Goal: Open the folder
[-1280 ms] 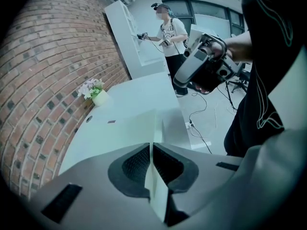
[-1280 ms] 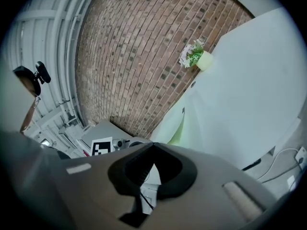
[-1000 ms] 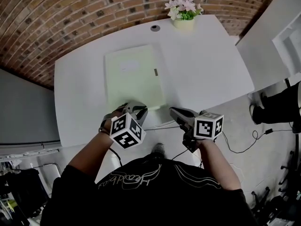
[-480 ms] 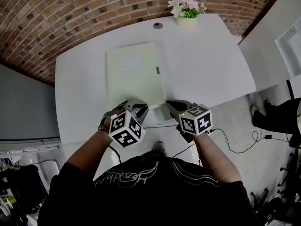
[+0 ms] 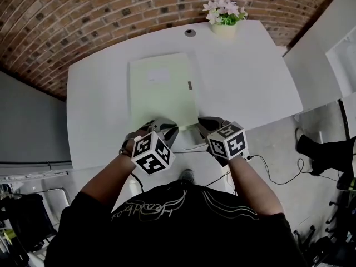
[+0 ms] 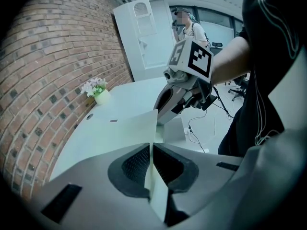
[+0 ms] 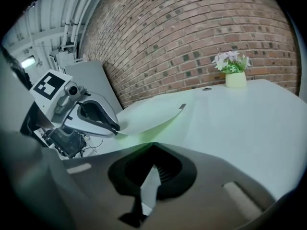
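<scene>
A pale green folder point(image 5: 164, 88) lies on the white table point(image 5: 250, 77), its near edge toward me. My left gripper point(image 5: 168, 131) is at the folder's near edge and is shut on the front cover point(image 6: 144, 123), a thin sheet pinched between its pads point(image 6: 136, 163). In the right gripper view that cover point(image 7: 153, 116) arcs up off the folder with a green glow beneath it. My right gripper point(image 5: 203, 123) sits at the near right corner. A pale sheet point(image 7: 149, 186) stands between its dark pads, so it looks shut on the folder's edge.
A small pot of pale flowers point(image 5: 223, 16) stands at the table's far edge, beside a round cable port point(image 5: 190, 33). A brick wall point(image 5: 83, 15) runs behind. Cables point(image 5: 272, 174) trail on the floor to the right. A person point(image 6: 184, 25) stands far off.
My right gripper has moved left to the folder's near right corner. The left gripper has stayed at the near edge. The whole view has shifted slightly.
</scene>
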A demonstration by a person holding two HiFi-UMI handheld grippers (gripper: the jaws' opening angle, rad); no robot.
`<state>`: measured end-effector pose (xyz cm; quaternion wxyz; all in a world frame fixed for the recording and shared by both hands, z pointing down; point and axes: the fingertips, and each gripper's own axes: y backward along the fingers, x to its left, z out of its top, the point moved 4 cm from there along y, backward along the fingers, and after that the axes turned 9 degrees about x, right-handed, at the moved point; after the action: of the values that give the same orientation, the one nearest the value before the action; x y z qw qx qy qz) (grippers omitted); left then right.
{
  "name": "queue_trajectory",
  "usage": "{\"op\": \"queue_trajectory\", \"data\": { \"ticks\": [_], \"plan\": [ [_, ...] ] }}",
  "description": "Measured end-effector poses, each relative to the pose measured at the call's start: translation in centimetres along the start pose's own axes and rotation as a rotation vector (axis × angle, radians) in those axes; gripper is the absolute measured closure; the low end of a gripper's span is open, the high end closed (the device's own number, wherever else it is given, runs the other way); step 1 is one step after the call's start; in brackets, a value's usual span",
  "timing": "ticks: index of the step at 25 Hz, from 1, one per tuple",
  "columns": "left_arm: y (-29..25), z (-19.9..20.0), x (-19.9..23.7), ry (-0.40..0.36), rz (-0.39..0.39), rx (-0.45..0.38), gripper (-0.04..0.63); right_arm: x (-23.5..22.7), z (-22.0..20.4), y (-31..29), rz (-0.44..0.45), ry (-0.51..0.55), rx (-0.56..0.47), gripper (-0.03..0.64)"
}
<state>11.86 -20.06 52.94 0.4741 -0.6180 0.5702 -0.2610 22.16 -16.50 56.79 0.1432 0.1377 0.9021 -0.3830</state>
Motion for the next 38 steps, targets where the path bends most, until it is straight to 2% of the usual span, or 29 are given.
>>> {"op": "queue_trajectory", "data": {
  "ticks": [4, 8, 24, 30, 35, 38],
  "plan": [
    [0.1, 0.1, 0.2, 0.042, -0.017, -0.004, 0.571, 0.1, 0.2, 0.0, 0.004, 0.026, 0.014, 0.615],
    [0.2, 0.3, 0.1, 0.034, 0.001, 0.001, 0.572, -0.2, -0.1, 0.1, 0.0, 0.0, 0.038, 0.615],
    [1.0, 0.1, 0.8, 0.122, 0.026, -0.018, 0.574, 0.0, 0.3, -0.5, -0.061, 0.076, 0.113, 0.615],
    [1.3, 0.0, 0.8, 0.14, 0.04, -0.023, 0.575, 0.2, 0.3, -0.4, -0.05, 0.039, 0.119, 0.615],
    [1.5, -0.3, 0.6, 0.169, 0.042, -0.039, 0.577, 1.2, 0.4, -0.3, -0.119, 0.138, 0.165, 0.615],
    [1.7, -0.3, 0.7, 0.19, 0.047, -0.051, 0.578, 1.1, 0.3, -0.4, -0.13, 0.134, 0.166, 0.614]
  ]
}}
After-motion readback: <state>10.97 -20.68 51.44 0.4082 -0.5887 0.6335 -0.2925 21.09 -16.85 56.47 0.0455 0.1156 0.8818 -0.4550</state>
